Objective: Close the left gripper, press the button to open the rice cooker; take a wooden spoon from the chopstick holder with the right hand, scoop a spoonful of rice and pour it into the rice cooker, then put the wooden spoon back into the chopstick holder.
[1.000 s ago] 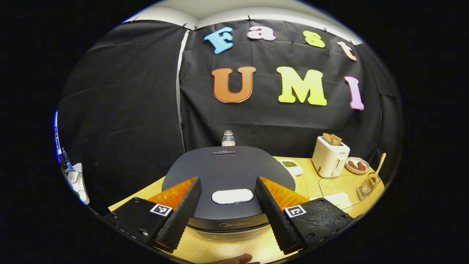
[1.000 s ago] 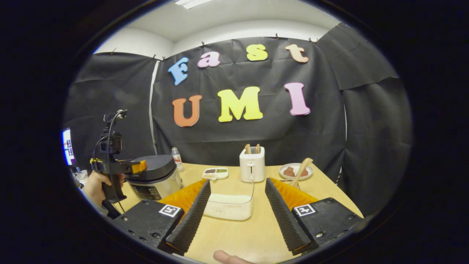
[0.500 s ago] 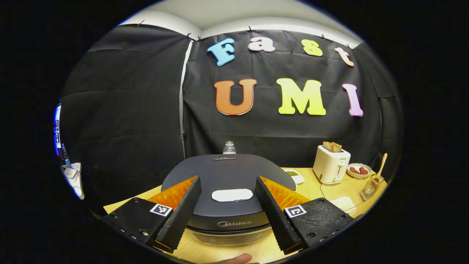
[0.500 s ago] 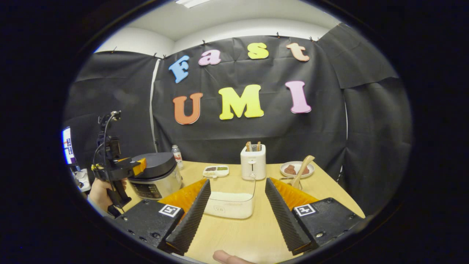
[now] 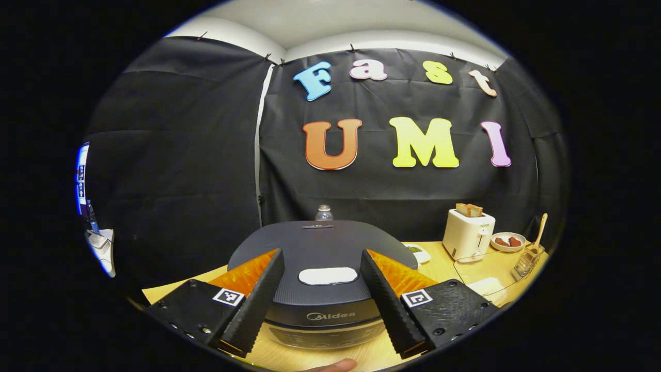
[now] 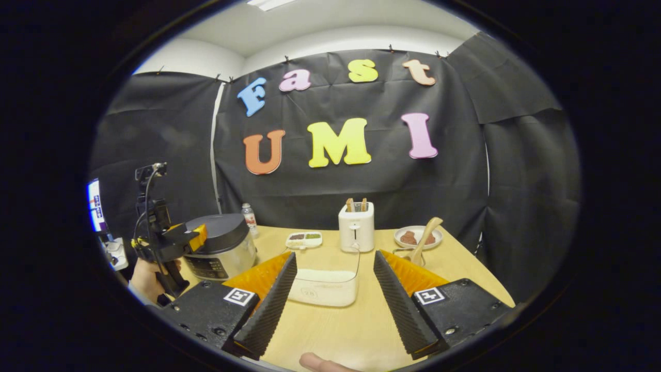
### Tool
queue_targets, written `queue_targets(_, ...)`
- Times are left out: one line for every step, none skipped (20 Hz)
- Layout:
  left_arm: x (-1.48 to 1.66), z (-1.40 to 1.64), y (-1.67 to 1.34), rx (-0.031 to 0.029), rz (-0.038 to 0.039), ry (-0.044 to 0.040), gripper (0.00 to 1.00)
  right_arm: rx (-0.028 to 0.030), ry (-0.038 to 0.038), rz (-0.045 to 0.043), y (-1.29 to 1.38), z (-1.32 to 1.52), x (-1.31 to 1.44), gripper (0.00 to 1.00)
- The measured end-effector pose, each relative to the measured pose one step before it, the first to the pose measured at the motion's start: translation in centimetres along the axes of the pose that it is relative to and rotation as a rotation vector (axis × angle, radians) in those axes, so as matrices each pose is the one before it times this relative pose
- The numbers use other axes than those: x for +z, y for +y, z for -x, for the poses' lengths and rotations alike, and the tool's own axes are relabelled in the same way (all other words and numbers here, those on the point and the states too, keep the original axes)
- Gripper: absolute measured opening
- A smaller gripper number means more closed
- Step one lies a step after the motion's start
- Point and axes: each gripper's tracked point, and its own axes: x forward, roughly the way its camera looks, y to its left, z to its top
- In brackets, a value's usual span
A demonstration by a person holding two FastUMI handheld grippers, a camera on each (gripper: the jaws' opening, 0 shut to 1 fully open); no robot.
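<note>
A: Start with the left gripper view. What lies ahead of the left gripper (image 5: 321,299)?

B: Its jaws stand released, spread wide with nothing held. Between them, just ahead, sits the dark round rice cooker (image 5: 320,248) with its lid down. The pale oval button (image 5: 328,276) on the lid shows right in the gap between the jaws, and I cannot tell whether either finger touches the lid.

A: And off to the side?

B: To the right of the jaws, farther along the light wooden worktop (image 5: 454,263), stands a white toaster (image 5: 468,235) with bread slices in it. Beyond that is a small white plate with brown pieces (image 5: 507,241). The wooden spoon (image 5: 538,228) stands upright in the clear chopstick holder (image 5: 525,262), well apart from the jaws at the far right. A clear plastic bottle (image 5: 324,212) pokes up behind the cooker.

A: Now the right gripper view.

B: The right gripper (image 6: 333,299) is likewise released, jaws wide, gripping nothing. Just ahead between them sits a clear rectangular container of white rice (image 6: 324,288). The spoon leans beyond the right jaw, in front of the plate. Straight ahead, farther off, is the toaster, with a small divided white dish (image 6: 304,239) left of it. Far left of the jaws, a hand (image 6: 147,276) holds the other gripper at the cooker's lid.
</note>
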Motion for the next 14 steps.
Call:
queue_targets(-0.057, -0.007, 0.019, -0.00496, 0.00346, 0.01007, 0.96, -0.00323, -0.00403, 0.00349, -0.051, 0.204, 0.156, 0.97)
queue_targets(0.186, 0.023, 0.072, -0.00432, 0.00662, 0.00701, 0.95, -0.00484, -0.00392, 0.00486, -0.142, 0.136, 0.153, 0.97)
queue_targets(0.139, 0.091, -0.075, -0.00416, 0.00373, 0.00954, 0.95, -0.00408, -0.00346, 0.00618, -0.059, 0.223, 0.156, 0.92)
queue_targets(0.115, 0.212, 0.014, -0.00524, 0.00878, 0.00867, 0.95, -0.00506, -0.00348, 0.00548, 0.017, 0.232, 0.098, 0.92)
queue_targets(0.358, 0.402, 0.048, -0.00414, 0.02561, 0.00243, 0.95, -0.00445, -0.00696, 0.00466, -0.029, 0.264, 0.305, 0.97)
queue_targets(0.427, 0.435, -0.255, -0.01448, 0.03147, -0.00334, 0.95, -0.00503, -0.00527, 0.00453, -0.024, 0.224, 0.252, 0.97)
queue_targets(0.334, 0.386, -0.272, -0.01082, 0.02132, -0.00245, 0.94, -0.00154, -0.00588, 0.0045, 0.01, 0.268, 0.293, 0.97)
queue_targets(-0.032, 0.407, -0.068, -0.00963, 0.00605, 0.00651, 0.93, -0.00278, -0.00711, 0.00243, 0.009, 0.284, 0.375, 0.97)
queue_targets(0.185, 0.447, 0.094, 0.00179, -0.01166, 0.00102, 1.0, -0.00581, -0.00852, 0.00063, -0.078, 0.307, 0.378, 0.97)
queue_targets(0.452, 0.525, 0.447, 0.01606, -0.01591, -0.00877, 0.79, -0.00654, -0.00746, 0.00235, -0.116, 0.331, 0.326, 0.97)
queue_targets(0.676, 0.581, 0.28, 0.01121, -0.01354, -0.0166, 0.92, -0.00565, -0.00599, 0.00384, -0.064, 0.315, 0.231, 0.97)
queue_targets(0.766, 0.8, 0.051, 0.00166, -0.0079, -0.01494, 0.92, -0.00161, -0.00511, 0.00393, 0.042, 0.352, 0.259, 0.97)
queue_targets(0.498, 0.74, -0.126, -0.00724, -0.00437, -0.00691, 0.92, -0.00277, -0.0062, 0.00032, -0.012, 0.391, 0.358, 0.92)
queue_targets(0.407, 0.771, -0.276, -0.00993, -0.0027, -0.00182, 1.0, -0.00562, -0.00628, -0.00129, -0.115, 0.398, 0.315, 0.92)
